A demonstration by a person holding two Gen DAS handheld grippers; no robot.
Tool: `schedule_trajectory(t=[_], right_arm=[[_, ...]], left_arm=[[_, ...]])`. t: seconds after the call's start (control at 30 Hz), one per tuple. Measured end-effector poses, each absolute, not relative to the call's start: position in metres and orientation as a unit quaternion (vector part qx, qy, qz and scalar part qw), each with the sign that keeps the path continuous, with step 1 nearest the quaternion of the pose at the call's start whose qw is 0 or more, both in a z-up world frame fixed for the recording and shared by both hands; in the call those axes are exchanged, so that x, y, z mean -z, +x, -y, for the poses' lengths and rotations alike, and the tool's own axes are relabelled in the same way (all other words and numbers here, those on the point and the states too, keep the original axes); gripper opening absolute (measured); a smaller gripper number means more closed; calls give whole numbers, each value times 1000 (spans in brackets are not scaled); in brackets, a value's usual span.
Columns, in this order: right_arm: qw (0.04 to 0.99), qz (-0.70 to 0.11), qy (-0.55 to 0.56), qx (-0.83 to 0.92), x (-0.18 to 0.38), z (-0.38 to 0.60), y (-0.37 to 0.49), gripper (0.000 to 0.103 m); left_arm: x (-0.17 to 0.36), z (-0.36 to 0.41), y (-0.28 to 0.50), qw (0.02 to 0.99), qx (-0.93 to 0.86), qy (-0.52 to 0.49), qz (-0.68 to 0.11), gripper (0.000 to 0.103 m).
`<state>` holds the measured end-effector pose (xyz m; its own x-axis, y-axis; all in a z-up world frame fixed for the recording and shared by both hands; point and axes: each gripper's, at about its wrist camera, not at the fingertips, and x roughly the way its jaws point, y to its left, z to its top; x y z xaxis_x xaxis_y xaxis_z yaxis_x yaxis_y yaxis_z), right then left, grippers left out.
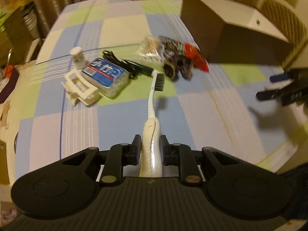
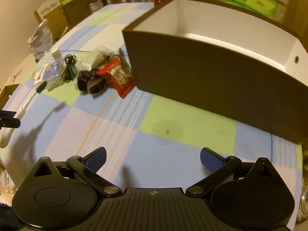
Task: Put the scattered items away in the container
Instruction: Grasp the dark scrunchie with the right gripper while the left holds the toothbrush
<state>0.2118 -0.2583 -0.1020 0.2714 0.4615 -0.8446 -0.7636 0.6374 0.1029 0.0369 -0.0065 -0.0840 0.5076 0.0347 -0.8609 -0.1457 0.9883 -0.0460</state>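
Left gripper clamped on toothbrush handle, brush lifted above table. Right gripper wide open, empty, near box.

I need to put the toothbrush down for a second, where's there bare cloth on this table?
Bare cloth lies in front of the brown box, between it and the right gripper, and on the near side of the pile. It is crowded beside the box's left end: red packet, hair ties, black cable, blue-labelled pack, white clip.
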Motion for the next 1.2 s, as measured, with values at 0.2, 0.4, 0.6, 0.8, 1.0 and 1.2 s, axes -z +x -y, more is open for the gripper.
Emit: schedule_trajectory(t=[0.2, 0.4, 0.6, 0.8, 1.0, 1.2], right_arm=[[791, -451, -128, -393, 97, 238, 209, 96], [801, -461, -79, -372, 93, 216, 208, 82], [800, -476, -54, -362, 98, 195, 199, 76], [805, -470, -51, -358, 105, 158, 187, 74], [818, -458, -70, -339, 115, 121, 183, 70], [829, -450, -79, -323, 124, 99, 188, 64]], left_arm=[[66, -4, 41, 875, -64, -67, -476, 16], [56, -23, 59, 882, -41, -73, -464, 16], [54, -45, 78, 886, -7, -65, -460, 16], [55, -72, 91, 885, 13, -63, -462, 16], [58, -95, 108, 885, 28, -64, -460, 16], [63, -103, 120, 883, 48, -60, -463, 16]])
